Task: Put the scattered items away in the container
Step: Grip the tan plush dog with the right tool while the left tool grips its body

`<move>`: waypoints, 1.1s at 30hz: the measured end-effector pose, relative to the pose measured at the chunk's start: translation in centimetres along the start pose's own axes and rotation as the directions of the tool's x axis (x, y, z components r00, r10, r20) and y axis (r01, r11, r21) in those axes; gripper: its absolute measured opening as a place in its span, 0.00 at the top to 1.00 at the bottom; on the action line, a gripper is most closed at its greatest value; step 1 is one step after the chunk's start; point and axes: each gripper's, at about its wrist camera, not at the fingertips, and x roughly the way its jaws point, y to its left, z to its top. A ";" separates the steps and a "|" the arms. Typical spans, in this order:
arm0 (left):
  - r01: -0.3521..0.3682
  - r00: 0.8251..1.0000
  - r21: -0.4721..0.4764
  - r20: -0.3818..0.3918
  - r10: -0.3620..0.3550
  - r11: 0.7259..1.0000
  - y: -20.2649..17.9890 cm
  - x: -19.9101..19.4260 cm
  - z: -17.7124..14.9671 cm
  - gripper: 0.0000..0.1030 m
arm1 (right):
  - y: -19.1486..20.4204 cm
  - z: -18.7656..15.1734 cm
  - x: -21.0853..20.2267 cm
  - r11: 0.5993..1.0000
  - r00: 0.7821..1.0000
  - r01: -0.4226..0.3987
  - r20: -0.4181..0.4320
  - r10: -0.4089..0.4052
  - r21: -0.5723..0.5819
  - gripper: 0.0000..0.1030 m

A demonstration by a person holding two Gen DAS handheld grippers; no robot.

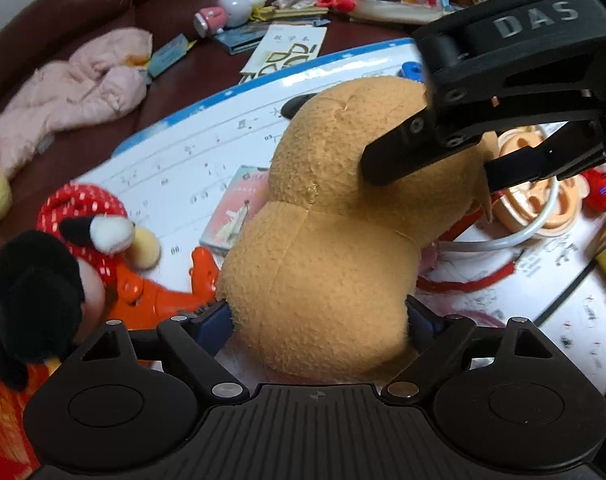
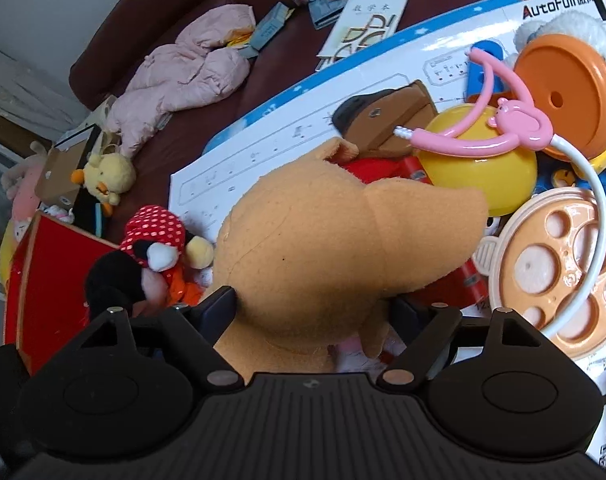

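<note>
Tan fleece is filling the middle of both wrist views: a plush toy [image 1: 327,232], pale brown and lumpy, is sitting between the two grippers above a white printed sheet [image 1: 191,168] spread over a dark red leather sofa [image 1: 115,4].

The left gripper [image 1: 319,320] is standing with its jaws wide, one blue-padded finger at each side of the toy's lower bulge and pressing against the fleece, so it is gripping the plush toy across its width. The right gripper [image 2: 315,308] is doing the same from its own side, its fingers spread wide and bearing on the toy's flanks. In the left wrist view the right gripper is reaching in from the upper right, one black finger lying against the toy's upper lobe.

Just beside the toy a black-eared mouse doll [image 2: 143,264] in red polka dots is lying over an orange plastic toy [image 1: 159,292]. A red open box [image 2: 47,280] is sitting at the left edge of the right wrist view, near the doll. To the right a yellow bowl [image 2: 499,168], a pink cable holder [image 2: 503,128] and a peach tray with round hollows [image 2: 559,272] are crowding together. Farther off, a pink padded jacket [image 2: 183,80] is lying crumpled on the sofa.
</note>
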 end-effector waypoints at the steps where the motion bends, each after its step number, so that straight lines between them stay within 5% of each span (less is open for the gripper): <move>1: 0.020 1.000 -0.026 -0.008 -0.020 0.999 0.4 -0.3 -0.3 0.17 | 0.5 -0.1 -0.4 1.000 1.000 -0.011 0.000 0.011 -0.006 0.19; 6: 0.134 0.990 -0.176 -0.018 -0.139 0.975 2.9 -2.2 -2.7 0.17 | 2.9 -1.0 -1.7 0.997 0.999 -0.048 -0.017 0.047 -0.057 0.19; 11: 0.225 0.970 -0.312 -0.016 -0.242 0.923 5.2 -3.6 -6.0 0.16 | 5.4 -2.3 -2.5 0.989 0.994 -0.095 -0.059 0.089 -0.116 0.19; 16: 0.174 0.982 -0.330 -0.012 -0.188 0.928 5.2 -4.8 -8.1 0.08 | 7.5 -3.8 -2.6 0.980 0.992 -0.103 -0.083 0.090 -0.171 0.19; 26: 0.000 0.999 -0.184 0.038 0.007 0.983 2.8 -6.1 -8.9 0.09 | 11.0 -5.8 -2.3 0.962 0.990 -0.122 -0.102 0.099 -0.245 0.21; 33: -0.005 0.999 -0.241 0.035 0.014 0.970 4.5 -5.6 -9.4 0.31 | 10.7 -6.2 -1.9 0.965 0.996 -0.061 -0.083 0.041 -0.255 0.22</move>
